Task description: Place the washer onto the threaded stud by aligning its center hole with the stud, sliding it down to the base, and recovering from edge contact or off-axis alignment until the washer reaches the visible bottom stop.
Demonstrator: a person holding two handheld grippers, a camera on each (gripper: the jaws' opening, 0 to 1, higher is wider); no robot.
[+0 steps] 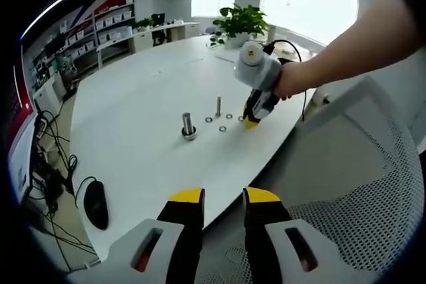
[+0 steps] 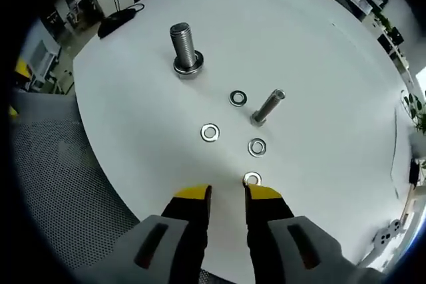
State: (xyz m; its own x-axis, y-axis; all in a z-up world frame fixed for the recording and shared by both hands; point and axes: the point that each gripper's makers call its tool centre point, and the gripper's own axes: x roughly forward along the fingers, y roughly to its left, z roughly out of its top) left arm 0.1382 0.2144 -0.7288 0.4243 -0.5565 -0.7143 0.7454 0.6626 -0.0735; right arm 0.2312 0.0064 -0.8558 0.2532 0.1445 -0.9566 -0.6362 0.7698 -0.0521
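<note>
Two threaded studs stand on the white table (image 2: 319, 51): a thick one (image 2: 185, 48) with a washer at its base, and a thin one (image 2: 268, 106). Three loose washers (image 2: 210, 132) (image 2: 257, 146) (image 2: 238, 98) lie around the thin stud. Another washer (image 2: 251, 179) lies just beyond my right gripper's (image 2: 227, 194) right fingertip. The right gripper is open and holds nothing. In the left gripper view, a hand holds the right gripper (image 1: 251, 122) tips-down at the table beside the washers (image 1: 222, 128), near the thin stud (image 1: 217, 106) and the thick stud (image 1: 188, 126). My left gripper (image 1: 223, 197) hangs open off the table's near edge.
A black mouse (image 1: 96, 204) lies at the table's left edge, with cables below it. A potted plant (image 1: 241, 23) stands at the far end. A white mesh chair (image 1: 359, 184) sits close to the table edge under both grippers.
</note>
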